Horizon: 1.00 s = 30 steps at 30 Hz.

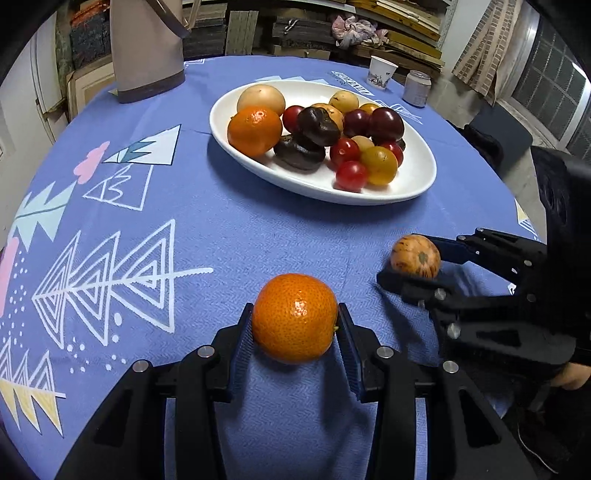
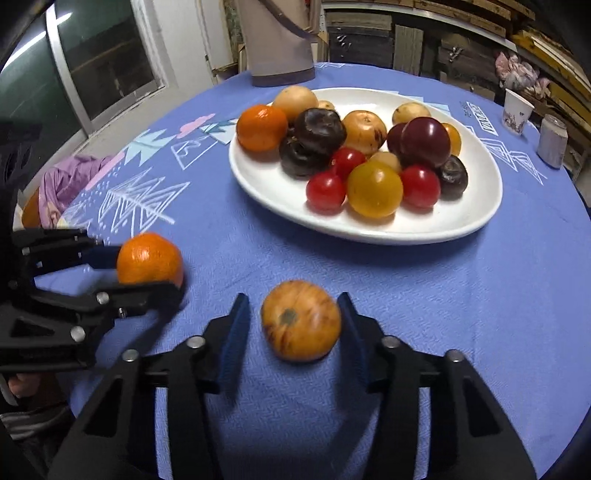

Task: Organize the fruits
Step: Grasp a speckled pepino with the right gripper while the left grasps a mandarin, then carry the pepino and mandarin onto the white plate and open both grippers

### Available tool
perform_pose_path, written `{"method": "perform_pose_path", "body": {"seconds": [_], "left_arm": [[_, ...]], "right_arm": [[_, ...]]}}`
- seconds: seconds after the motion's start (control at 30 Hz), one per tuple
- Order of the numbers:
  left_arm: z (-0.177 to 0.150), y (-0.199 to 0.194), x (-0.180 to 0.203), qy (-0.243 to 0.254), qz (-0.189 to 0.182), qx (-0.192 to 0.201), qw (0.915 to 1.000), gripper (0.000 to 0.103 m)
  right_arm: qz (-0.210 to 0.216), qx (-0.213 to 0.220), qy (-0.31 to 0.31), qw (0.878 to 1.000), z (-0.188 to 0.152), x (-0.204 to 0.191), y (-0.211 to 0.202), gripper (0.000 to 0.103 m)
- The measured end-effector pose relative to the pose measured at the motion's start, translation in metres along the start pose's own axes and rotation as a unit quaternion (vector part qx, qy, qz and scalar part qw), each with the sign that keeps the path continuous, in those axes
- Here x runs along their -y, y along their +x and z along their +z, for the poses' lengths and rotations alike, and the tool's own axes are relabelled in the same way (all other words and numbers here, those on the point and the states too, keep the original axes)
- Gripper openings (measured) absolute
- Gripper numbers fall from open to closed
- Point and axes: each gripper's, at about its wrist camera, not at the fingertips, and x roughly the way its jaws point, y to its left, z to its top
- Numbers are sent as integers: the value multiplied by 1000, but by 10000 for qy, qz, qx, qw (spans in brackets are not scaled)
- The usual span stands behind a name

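Fruits mostly on white plate (image 1: 413,192) | left gripper (image 1: 295,325) grasps orange (image 1: 294,317) | right gripper (image 2: 293,325) — released around striped fruit (image 2: 301,320) | two left to plate

A round table under a blue tablecloth (image 1: 207,236) with white tree patterns stands in a cluttered room. Stacked wooden boards (image 1: 402,33) fill shelves behind it. A metal-framed window (image 2: 92,66) is dark, and a brick-patterned curtain (image 1: 484,48) hangs beside another window (image 1: 554,85).

I am seeing bare blue cloth (image 1: 236,236) leading to the white plate (image 1: 413,192) (fruit is crowding it).
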Motion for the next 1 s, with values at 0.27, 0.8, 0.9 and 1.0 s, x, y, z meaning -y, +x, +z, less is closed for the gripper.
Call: {"method": "perform_pose_path", "body": {"seconds": [0.27,0.8,0.9,1.0], "left_arm": [[0,1,1,5,33,3,10000,44],[1,3,2,4,53,27,10000,43],[2,0,3,-5,56,57,10000,43],[3,-6,4,-5,52,110,9999,43]], "right_arm": [[-98,11,-169,9998,-6,-2,-4,41],[149,283,78,9995,-12,10,-27,36],[164,355,200,9990,-12,19,-37,36],[146,479,307,9983,-10,27,-48,36]]}}
